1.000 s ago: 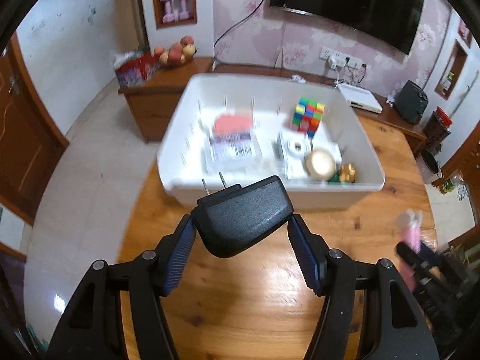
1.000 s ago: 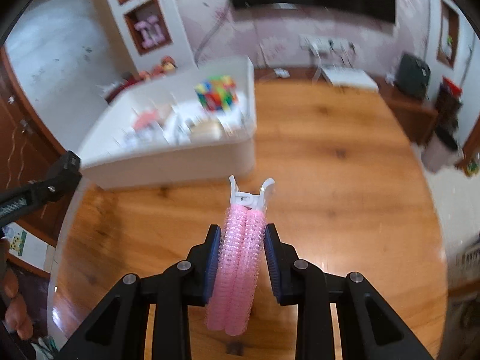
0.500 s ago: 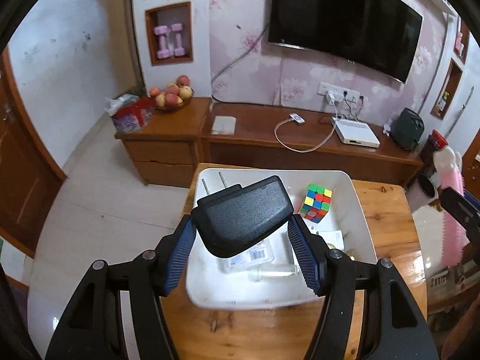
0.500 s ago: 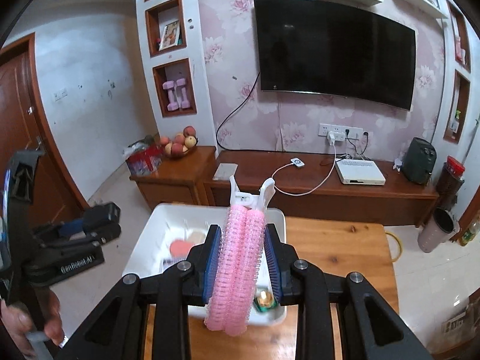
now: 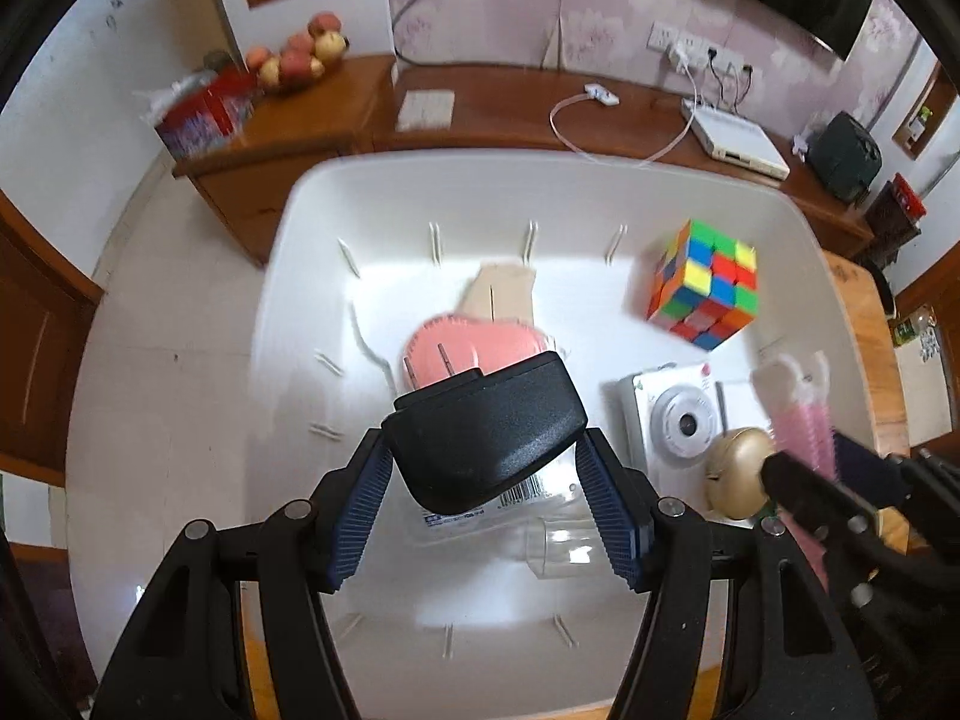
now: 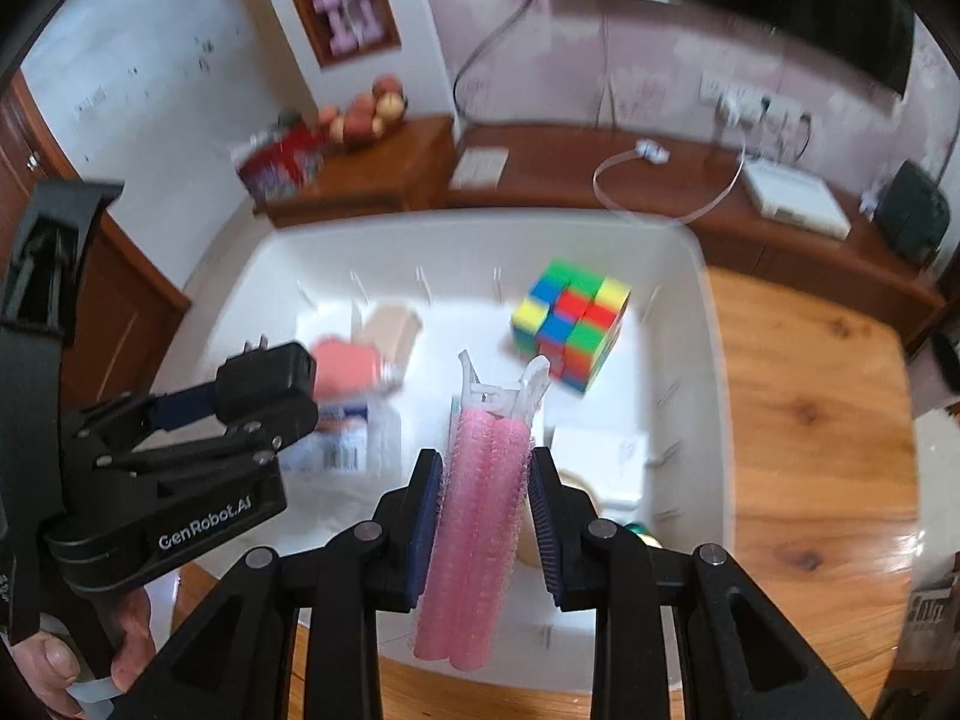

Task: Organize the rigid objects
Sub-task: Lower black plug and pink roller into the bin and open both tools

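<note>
My left gripper (image 5: 486, 492) is shut on a black plug adapter (image 5: 483, 435) with two metal prongs, held above the middle of the white bin (image 5: 288, 276). My right gripper (image 6: 480, 510) is shut on a pink hair-roller clip (image 6: 480, 498), held above the bin's near right part. The left gripper and adapter (image 6: 264, 384) also show in the right wrist view, and the roller (image 5: 801, 420) in the left wrist view. In the bin lie a colour cube (image 5: 705, 285), a pink heart-shaped item (image 5: 474, 345), a white round-lidded box (image 5: 675, 423), a gold ball (image 5: 738, 471) and a clear packet with a barcode (image 5: 522, 495).
The bin sits on a wooden table (image 6: 810, 420). Behind it stands a low wooden cabinet (image 5: 540, 114) with a fruit bowl (image 5: 297, 57), a red box (image 5: 204, 111), cables and a white set-top box (image 5: 735, 132). A TV hangs on the wall.
Both grippers have dropped from high above the table down to just over the bin, each holding its object. The bin now fills both views.
</note>
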`<state>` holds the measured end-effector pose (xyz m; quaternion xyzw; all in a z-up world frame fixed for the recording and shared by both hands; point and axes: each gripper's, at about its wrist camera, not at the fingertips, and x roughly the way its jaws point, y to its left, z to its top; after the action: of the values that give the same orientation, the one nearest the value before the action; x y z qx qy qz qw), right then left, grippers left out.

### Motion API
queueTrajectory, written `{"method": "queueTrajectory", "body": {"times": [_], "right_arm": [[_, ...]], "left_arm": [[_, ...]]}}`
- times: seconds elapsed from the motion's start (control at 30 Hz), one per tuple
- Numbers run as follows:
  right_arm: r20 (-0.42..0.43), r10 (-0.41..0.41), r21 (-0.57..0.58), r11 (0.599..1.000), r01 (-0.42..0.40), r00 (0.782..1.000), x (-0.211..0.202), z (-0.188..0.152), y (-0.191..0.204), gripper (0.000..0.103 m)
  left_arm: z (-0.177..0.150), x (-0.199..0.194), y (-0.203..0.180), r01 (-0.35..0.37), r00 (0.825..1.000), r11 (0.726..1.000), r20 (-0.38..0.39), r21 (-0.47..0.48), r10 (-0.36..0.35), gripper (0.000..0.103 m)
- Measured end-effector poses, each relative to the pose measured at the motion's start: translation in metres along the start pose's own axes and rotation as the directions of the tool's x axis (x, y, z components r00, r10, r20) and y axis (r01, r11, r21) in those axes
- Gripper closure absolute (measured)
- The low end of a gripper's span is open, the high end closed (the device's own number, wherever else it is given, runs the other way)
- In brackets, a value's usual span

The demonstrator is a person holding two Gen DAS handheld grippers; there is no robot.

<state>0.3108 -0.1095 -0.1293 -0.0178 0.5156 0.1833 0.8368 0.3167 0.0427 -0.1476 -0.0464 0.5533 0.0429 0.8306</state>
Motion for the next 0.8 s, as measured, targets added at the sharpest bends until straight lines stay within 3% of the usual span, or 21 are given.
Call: {"method": "queueTrajectory", "body": {"times": [0.17, 0.23, 0.3, 0.37, 0.8], "right_arm": [[-0.077, 0.022, 0.018, 1.000, -0.021, 0.997, 0.021, -0.006, 0.000, 0.066], [-0.085, 0.030, 0.033, 0.999, -0.028, 0.996, 0.020, -0.008, -0.003, 0.048], [-0.065, 0.028, 0.042, 0.999, -0.025, 0.997, 0.014, -0.010, -0.006, 0.042], [-0.040, 0.023, 0.041, 0.999, -0.021, 0.999, 0.006, -0.013, -0.008, 0.042], [0.116, -0.010, -0.006, 1.000, 0.010, 0.993, -0.065, -0.035, -0.003, 0.042]], "left_arm": [[-0.003, 0.012, 0.002, -0.005, 0.999, 1.000, -0.043, -0.012, 0.005, 0.035], [-0.003, 0.014, 0.004, 0.013, 0.998, 1.000, -0.061, -0.021, -0.014, 0.035], [-0.005, 0.011, 0.006, 0.031, 0.998, 0.999, -0.059, -0.026, -0.033, 0.024], [-0.006, 0.004, 0.006, 0.040, 0.998, 0.999, -0.041, -0.023, -0.041, 0.016], [-0.023, -0.065, -0.003, 0.060, 0.996, 0.998, 0.059, 0.028, -0.062, 0.016]]}}
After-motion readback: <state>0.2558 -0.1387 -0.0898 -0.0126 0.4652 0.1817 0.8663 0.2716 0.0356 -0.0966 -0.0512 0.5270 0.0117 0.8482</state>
